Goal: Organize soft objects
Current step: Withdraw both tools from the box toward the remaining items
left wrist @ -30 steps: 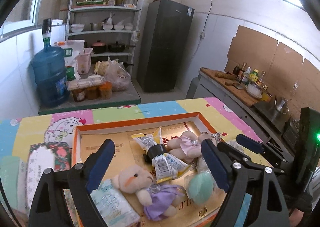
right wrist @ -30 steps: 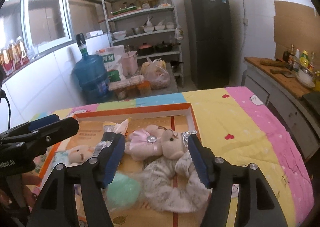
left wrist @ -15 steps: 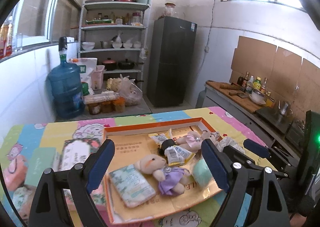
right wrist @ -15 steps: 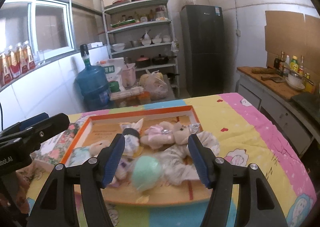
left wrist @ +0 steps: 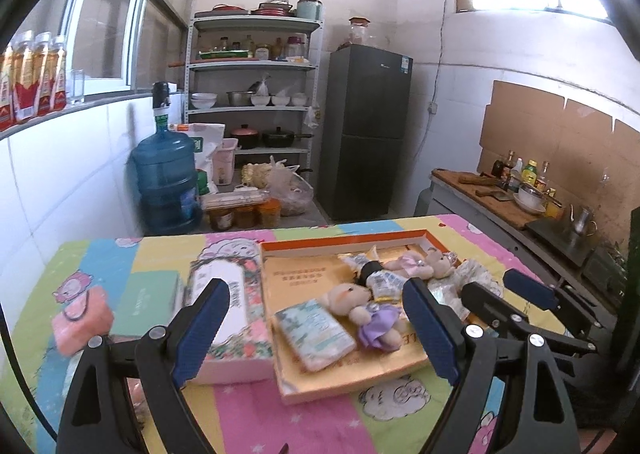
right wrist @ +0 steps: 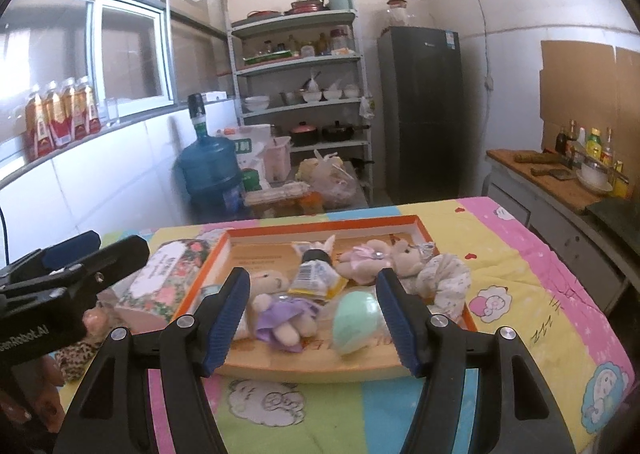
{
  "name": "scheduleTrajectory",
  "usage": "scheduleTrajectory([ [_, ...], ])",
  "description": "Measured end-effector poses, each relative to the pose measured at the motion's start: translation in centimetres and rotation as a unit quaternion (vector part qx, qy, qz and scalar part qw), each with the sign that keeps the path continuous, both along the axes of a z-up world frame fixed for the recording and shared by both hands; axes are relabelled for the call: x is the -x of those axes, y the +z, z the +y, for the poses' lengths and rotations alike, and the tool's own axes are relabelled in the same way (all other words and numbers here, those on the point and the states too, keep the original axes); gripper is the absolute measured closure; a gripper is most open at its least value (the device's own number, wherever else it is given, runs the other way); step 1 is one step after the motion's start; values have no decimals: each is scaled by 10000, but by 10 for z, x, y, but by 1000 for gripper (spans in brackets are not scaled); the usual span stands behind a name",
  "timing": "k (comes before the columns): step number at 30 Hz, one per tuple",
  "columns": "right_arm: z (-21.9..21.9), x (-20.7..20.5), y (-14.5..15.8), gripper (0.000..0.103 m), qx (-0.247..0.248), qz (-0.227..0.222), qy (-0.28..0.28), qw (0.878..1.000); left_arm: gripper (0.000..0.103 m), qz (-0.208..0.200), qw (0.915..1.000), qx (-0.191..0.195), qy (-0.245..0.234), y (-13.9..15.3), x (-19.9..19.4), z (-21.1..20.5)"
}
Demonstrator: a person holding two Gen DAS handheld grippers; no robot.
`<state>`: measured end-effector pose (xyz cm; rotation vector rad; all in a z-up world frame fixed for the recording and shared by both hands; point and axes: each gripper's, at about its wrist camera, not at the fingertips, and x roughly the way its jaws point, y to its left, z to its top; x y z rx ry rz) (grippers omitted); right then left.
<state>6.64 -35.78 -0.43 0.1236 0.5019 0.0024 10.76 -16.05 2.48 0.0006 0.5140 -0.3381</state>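
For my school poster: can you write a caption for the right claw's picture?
Open right claw above an orange tray of soft toys: purple-dressed bear, mint sponge.

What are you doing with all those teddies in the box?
A person holds a hand-held gripper in each hand over the table. The left hand-held gripper and the right hand-held gripper are both open and hold nothing. In the orange tray lie a bear in a purple dress, a pink bear, a green ball and some packets.

Lying flat in shallow orange-rimmed cardboard tray (right wrist: 400, 222): beige plush bear in purple dress (right wrist: 280, 314), pink-dressed plush bear (right wrist: 372, 260), mint foam egg (right wrist: 354, 320).
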Motion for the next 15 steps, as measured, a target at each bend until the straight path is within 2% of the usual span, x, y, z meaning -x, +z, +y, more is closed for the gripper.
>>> scheduleTrajectory([
  [15, 56, 29, 8, 36, 84, -166, 220, 9996, 15, -97, 9994, -82, 319, -5, 32, 49],
])
